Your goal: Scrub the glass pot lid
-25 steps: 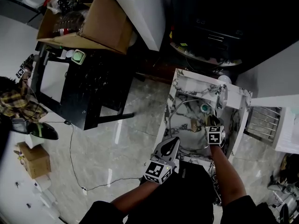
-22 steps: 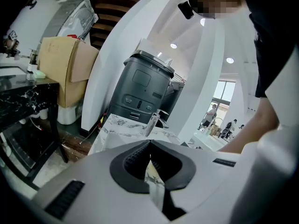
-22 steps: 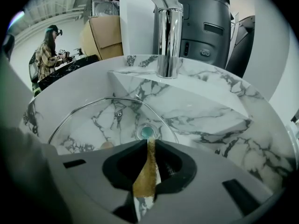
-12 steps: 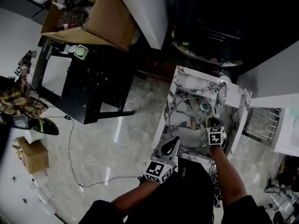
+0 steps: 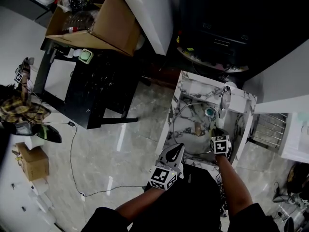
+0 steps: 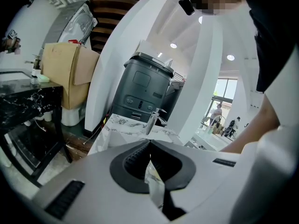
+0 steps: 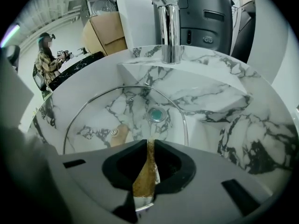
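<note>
Right gripper view: the lid (image 7: 93,120) lies in the sink (image 7: 224,106) basin, the right gripper (image 7: 150,143) pinches a brown pad (image 7: 144,181), the left gripper (image 6: 149,143) is closed on nothing, and we would press the pad flat, circling from the rim inward.

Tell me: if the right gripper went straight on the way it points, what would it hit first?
Most likely the glass pot lid lying in the marble sink. The right gripper, shut on a brown scrub pad, points down at the glass, though depth is hard to judge.
</note>
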`<state>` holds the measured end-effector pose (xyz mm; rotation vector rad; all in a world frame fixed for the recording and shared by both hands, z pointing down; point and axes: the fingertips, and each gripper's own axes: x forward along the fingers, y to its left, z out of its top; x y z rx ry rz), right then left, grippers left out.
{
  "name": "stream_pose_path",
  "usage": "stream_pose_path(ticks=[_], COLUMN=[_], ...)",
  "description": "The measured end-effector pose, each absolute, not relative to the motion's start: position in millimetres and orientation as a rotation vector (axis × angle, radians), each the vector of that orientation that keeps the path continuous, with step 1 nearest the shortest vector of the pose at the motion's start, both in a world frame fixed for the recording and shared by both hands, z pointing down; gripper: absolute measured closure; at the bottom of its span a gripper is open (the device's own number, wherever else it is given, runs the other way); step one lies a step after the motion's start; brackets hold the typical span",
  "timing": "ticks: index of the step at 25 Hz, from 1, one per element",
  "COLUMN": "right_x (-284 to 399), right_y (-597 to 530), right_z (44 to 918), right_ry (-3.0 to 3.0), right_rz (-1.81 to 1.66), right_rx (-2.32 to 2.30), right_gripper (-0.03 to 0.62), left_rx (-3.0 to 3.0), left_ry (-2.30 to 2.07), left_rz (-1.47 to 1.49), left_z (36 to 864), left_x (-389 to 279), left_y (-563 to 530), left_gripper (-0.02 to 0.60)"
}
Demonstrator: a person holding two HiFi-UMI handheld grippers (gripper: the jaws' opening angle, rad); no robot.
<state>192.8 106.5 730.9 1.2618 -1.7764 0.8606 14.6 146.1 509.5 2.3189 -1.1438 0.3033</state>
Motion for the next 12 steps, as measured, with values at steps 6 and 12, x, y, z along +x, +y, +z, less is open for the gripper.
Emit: stream_pose_path(ticks=[6, 12], right_x=[187.4, 177.4], right_y=[117.6, 124.2], right_z=[732.7, 735.3], right_ry=[-1.786, -1.790], right_rz=[0.875, 0.898], right_rx=[1.233, 1.207], right_gripper=[0.533, 0.533], left_rx=[2.307, 2.308], left_ry=[-1.135, -1.138], left_rz=[0.302, 0.293], left_z=[511.4, 508.9], left_x=[15.9, 9.7], left_y=[154.8, 154.2], left_gripper=[0.566, 0.566])
